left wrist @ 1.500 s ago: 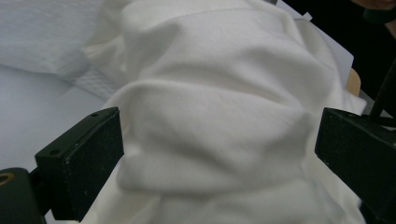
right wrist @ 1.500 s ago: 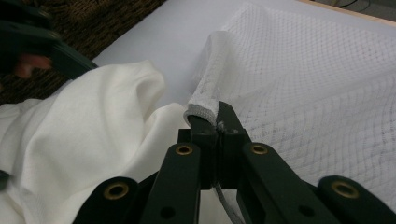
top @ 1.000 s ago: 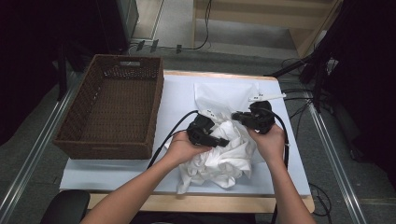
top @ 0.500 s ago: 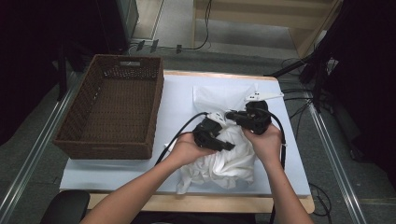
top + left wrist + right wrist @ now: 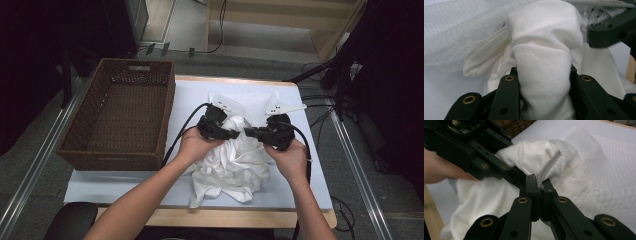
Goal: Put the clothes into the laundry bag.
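- White cloth [image 5: 235,160] lies bunched on the surface [image 5: 120,182], right of the basket [image 5: 120,120] and between the two hands.
- Mesh bag [image 5: 235,102] lies just behind the cloth, its zip edge [image 5: 547,168] drawn toward the right gripper [image 5: 250,132].
- Left gripper [image 5: 235,134] is clamped on a thick roll of the cloth; in the left gripper view [image 5: 544,75] the fabric bulges between the jaws.
- Right gripper, in its own view [image 5: 540,187], has its jaws pressed together, pinching the bag's zip edge.
- Both grippers' tips nearly meet above the cloth, pointing at each other.
- Basket stands at the surface's left edge, apart from the cloth.
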